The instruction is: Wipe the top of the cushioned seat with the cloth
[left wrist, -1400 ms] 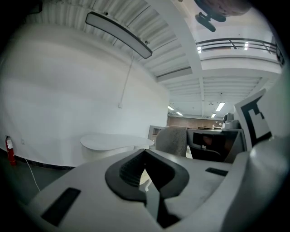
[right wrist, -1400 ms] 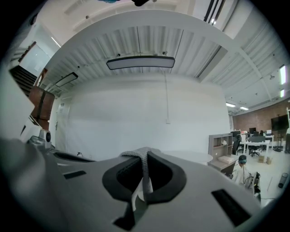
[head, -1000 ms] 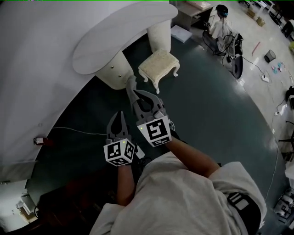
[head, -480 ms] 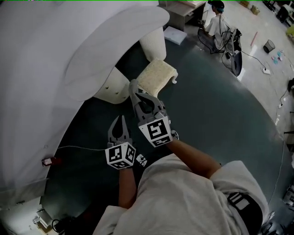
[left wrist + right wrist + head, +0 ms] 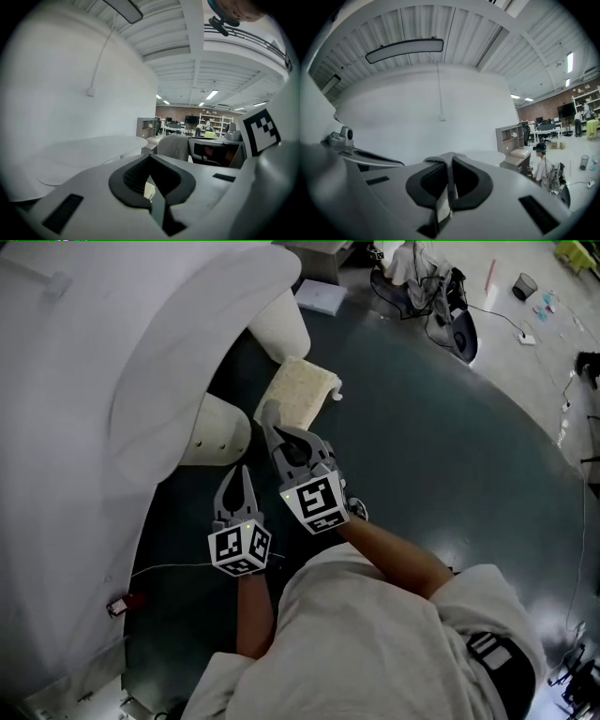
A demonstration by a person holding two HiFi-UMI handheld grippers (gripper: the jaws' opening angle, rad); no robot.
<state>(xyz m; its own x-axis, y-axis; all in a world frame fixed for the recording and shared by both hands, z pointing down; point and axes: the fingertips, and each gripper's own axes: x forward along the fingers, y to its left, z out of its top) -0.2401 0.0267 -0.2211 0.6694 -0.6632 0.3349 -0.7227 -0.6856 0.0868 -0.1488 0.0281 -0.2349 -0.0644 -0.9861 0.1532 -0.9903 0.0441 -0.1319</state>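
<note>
The cushioned seat (image 5: 300, 388) is a small cream stool on the dark floor, just beyond both grippers and partly under the white table's edge. My right gripper (image 5: 273, 430) points at its near end, shut on a grey cloth (image 5: 267, 413) that pokes out past the tips; in the right gripper view the cloth (image 5: 446, 163) is pinched between the closed jaws. My left gripper (image 5: 242, 472) hangs lower left of the right one, shut with nothing in it. In the left gripper view its tips (image 5: 150, 158) meet, and the grey cloth (image 5: 174, 144) shows beyond them.
A large white round table (image 5: 178, 343) overhangs on the left, with white pedestals (image 5: 217, 430) beside the stool. A thin cable with a red plug (image 5: 127, 602) lies on the floor at lower left. A seated person (image 5: 412, 261) and equipment are far behind.
The stool has come closer and now lies just ahead of the right gripper's tips. Both grippers stay shut, and the cloth stays in the right one.
</note>
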